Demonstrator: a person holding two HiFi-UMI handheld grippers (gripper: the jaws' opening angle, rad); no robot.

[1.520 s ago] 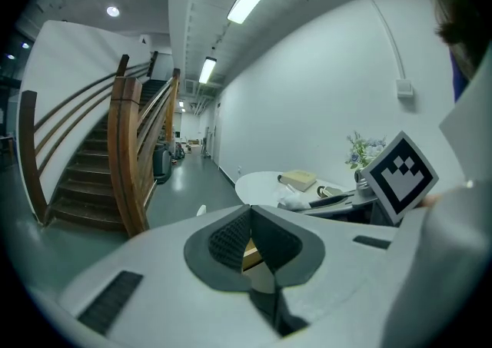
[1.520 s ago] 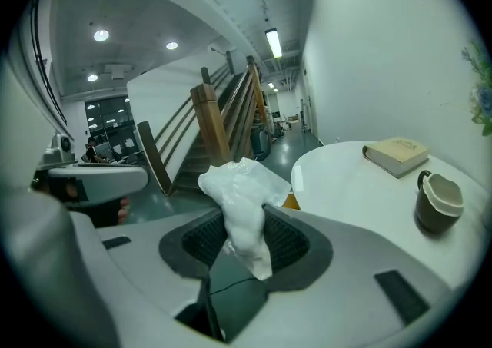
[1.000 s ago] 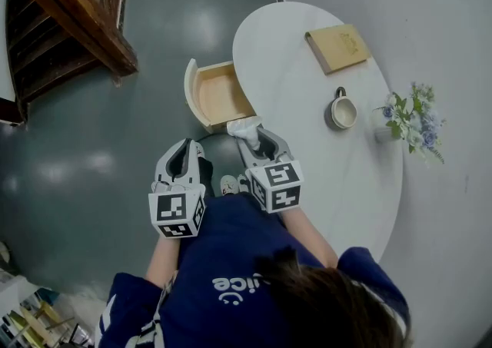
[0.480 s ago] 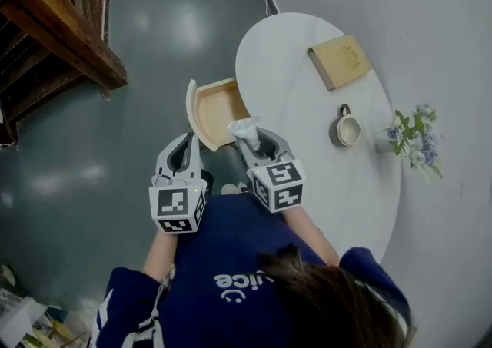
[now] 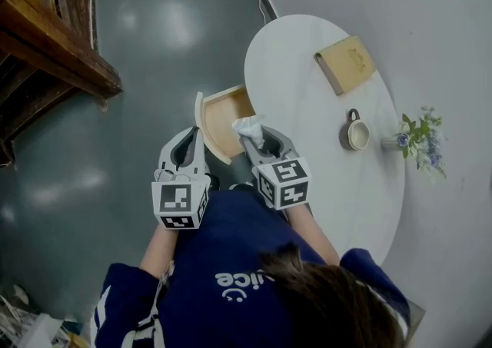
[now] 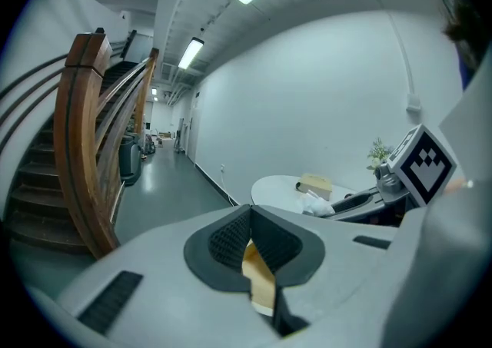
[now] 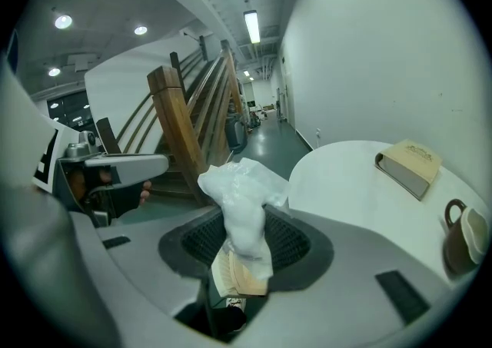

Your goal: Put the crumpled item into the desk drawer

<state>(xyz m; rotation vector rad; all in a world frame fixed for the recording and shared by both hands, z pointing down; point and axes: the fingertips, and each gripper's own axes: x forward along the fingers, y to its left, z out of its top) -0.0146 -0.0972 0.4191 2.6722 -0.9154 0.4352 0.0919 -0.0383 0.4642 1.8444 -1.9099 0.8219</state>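
crumpled wad to drawer: carry phase, release not yet made

step in hand: the right gripper [image 5: 254,137] holds the crumpled white wad [image 5: 247,125] (thin paper or tissue, cannot tell which) in the air. in the head view it sits at the seam between the white table [image 5: 307,101] rim and the near corner of the open wooden drawer [image 5: 223,108]. the drawer is pulled out and looks bare inside.

how to do it well (judgement):
- the wad is over the drawer's edge, not its middle. shift it further out from the table so it clears the rim before letting go.
- lower it into the box first. a light wad dropped from height can drift or bounce out.
- most of the wad sticks up above the jaws, so tip the gripper down toward the drawer floor, so it falls away from the pads.
- open fully and lift straight up. the crinkled material may cling to the ribbed pads.

fingers:
- right gripper [image 7: 244,245]: clamped on the lower neck of the wad [image 7: 240,197], partly apart with the material bunched between the pads. the grip looks secure.
- left gripper [image 5: 190,139]: just outside the drawer's front panel, touching nothing visible. in its own view [image 6: 250,220] the pad tips meet and nothing is between them, with only drawer wood seen through the gap below.
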